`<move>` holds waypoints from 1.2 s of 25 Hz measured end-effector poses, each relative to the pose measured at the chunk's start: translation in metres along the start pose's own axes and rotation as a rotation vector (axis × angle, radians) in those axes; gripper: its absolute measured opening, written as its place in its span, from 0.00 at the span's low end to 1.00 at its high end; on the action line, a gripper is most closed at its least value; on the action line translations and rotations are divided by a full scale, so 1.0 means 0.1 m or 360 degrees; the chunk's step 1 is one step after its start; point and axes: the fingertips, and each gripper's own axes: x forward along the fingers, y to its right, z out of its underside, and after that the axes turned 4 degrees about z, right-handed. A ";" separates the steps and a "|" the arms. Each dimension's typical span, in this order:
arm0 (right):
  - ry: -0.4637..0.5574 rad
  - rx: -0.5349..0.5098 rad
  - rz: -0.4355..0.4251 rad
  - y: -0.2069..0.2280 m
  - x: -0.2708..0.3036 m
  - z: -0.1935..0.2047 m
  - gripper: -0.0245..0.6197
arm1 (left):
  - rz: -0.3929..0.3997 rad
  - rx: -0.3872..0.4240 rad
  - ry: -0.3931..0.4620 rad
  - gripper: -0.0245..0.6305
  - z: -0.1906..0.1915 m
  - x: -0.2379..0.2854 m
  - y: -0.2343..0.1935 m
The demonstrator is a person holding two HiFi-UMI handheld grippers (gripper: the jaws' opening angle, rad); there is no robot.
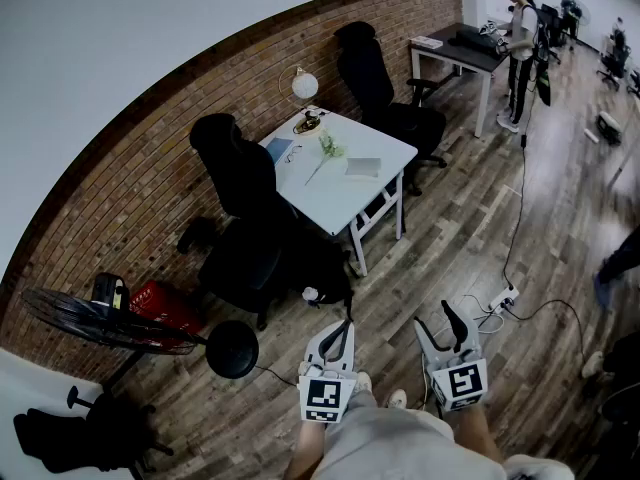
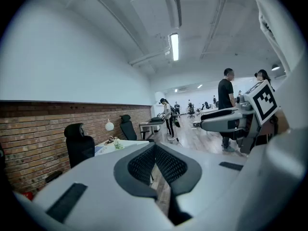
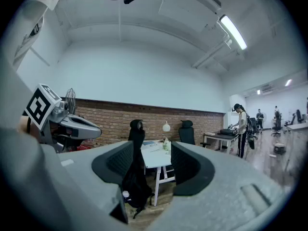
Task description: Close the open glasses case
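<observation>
The white table (image 1: 330, 193) stands a few steps ahead by the brick wall. On it lies a pale grey flat object (image 1: 363, 167) that may be the glasses case; it is too small to tell whether it is open. Both grippers are held low in front of the person, far from the table. My left gripper (image 1: 341, 336) has its pads pressed together with nothing between them (image 2: 155, 147). My right gripper (image 1: 452, 320) stands open and empty, and the table (image 3: 155, 156) shows through its gap (image 3: 151, 160).
Two black office chairs (image 1: 240, 203) (image 1: 385, 88) flank the table, which also bears a round lamp (image 1: 305, 85), a green item (image 1: 330, 148) and a blue sheet (image 1: 278, 150). A fan (image 1: 100, 323) and red box (image 1: 165, 306) stand at left. Cables and a power strip (image 1: 500, 300) lie on the floor. A person (image 1: 520, 48) stands at a far desk.
</observation>
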 end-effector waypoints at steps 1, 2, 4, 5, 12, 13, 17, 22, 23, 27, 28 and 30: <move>0.0017 -0.0002 -0.0007 0.00 0.01 -0.02 0.42 | 0.0000 0.0002 0.0001 0.04 -0.01 0.01 0.01; 0.0030 -0.0002 -0.0012 0.01 0.02 -0.04 0.42 | 0.0000 0.0004 0.0001 0.04 -0.01 0.02 0.01; 0.0033 0.0007 -0.0007 0.04 0.05 -0.05 0.42 | 0.0000 0.0008 0.0004 0.04 -0.03 0.07 0.01; 0.0025 0.0014 0.0000 0.06 0.07 -0.04 0.42 | 0.0001 0.0009 0.0007 0.04 -0.05 0.09 0.00; 0.0026 -0.0024 -0.0003 0.19 0.39 -0.02 0.42 | 0.0032 0.0044 0.0046 0.04 -0.09 0.43 -0.14; 0.0021 -0.0025 0.0000 0.21 0.46 -0.01 0.42 | 0.0035 0.0036 0.0038 0.04 -0.09 0.49 -0.18; -0.0004 -0.0023 0.0027 0.26 0.72 -0.02 0.42 | 0.0070 0.0077 0.0085 0.05 -0.14 0.71 -0.39; -0.0012 -0.0037 0.0044 0.32 1.10 -0.07 0.42 | 0.0067 0.0042 0.0058 0.04 -0.16 0.96 -0.70; -0.0015 -0.0034 0.0045 0.32 1.17 -0.07 0.42 | 0.0071 0.0041 0.0062 0.04 -0.17 1.01 -0.74; -0.0032 -0.0050 0.0046 0.29 1.46 -0.09 0.42 | 0.0091 0.0035 0.0076 0.05 -0.17 1.18 -0.96; -0.0044 -0.0047 0.0052 0.28 1.52 -0.08 0.42 | 0.0092 0.0022 0.0063 0.04 -0.15 1.21 -1.02; -0.0070 -0.0039 0.0066 0.26 1.64 -0.07 0.42 | 0.0101 0.0006 0.0052 0.04 -0.13 1.28 -1.13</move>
